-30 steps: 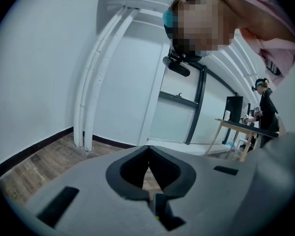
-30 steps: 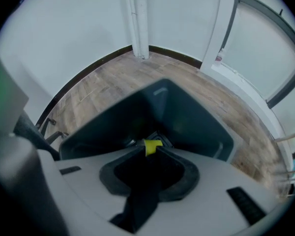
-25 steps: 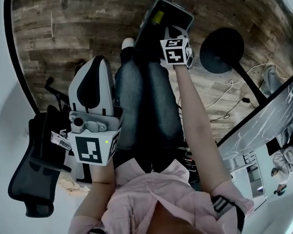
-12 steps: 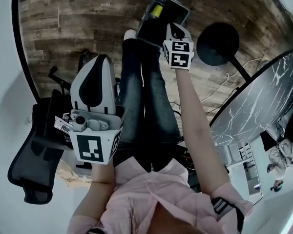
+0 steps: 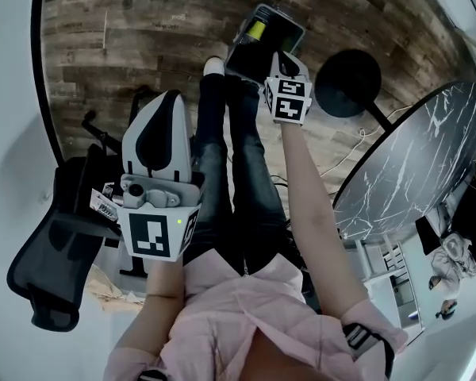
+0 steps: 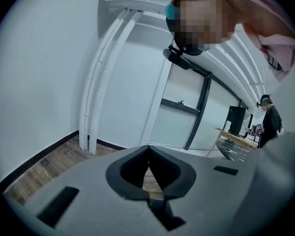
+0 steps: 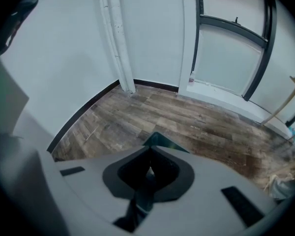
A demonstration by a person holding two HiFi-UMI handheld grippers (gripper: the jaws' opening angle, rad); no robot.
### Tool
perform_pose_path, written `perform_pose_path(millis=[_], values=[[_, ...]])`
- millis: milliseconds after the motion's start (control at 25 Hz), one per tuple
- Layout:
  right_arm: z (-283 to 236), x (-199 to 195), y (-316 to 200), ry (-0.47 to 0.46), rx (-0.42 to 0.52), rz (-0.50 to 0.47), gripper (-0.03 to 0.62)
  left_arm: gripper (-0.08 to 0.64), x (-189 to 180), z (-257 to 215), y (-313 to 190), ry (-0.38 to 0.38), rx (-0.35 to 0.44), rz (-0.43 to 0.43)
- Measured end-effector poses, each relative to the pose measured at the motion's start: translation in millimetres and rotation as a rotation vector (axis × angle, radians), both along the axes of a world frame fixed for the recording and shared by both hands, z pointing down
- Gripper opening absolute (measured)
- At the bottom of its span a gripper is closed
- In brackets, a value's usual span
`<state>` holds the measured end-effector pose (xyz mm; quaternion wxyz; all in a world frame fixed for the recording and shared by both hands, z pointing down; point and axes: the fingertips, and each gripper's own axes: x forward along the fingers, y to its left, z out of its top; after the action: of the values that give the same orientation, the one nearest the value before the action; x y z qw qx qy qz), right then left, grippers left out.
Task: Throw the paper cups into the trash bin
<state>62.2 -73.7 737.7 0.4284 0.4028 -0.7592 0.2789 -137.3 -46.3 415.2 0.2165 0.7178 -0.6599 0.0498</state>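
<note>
The dark rectangular trash bin (image 5: 263,36) stands on the wood floor ahead of the person's feet, with something yellow inside it. My right gripper (image 5: 284,55) is stretched out at the bin's near right rim, jaws shut with nothing seen between them. In the right gripper view a dark corner of the bin (image 7: 160,140) peeks past the right gripper (image 7: 149,170). My left gripper (image 5: 163,101) is held close at the left, away from the bin, and points at a white wall; the left gripper (image 6: 148,167) is shut with nothing in it. No paper cup shows in any view.
A black office chair (image 5: 54,270) stands at the lower left. A round black base (image 5: 347,82) and a marble-topped table (image 5: 412,161) lie to the right of the bin. Another person (image 6: 269,116) stands far off by a desk. A white wall (image 5: 12,133) borders the floor at the left.
The head view has swung, bringing the marble table further in at the right. The right gripper stays by the bin and the left gripper keeps its place.
</note>
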Motion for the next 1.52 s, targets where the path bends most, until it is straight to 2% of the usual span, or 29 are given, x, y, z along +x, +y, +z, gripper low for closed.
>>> perform_pose_path(millis=[1520], values=[[-6.4,21.2,15.8,0.022,-0.007,0.026,0.031,0.015,23.3,-19.5,8.8,-0.014,0.049,0.049]])
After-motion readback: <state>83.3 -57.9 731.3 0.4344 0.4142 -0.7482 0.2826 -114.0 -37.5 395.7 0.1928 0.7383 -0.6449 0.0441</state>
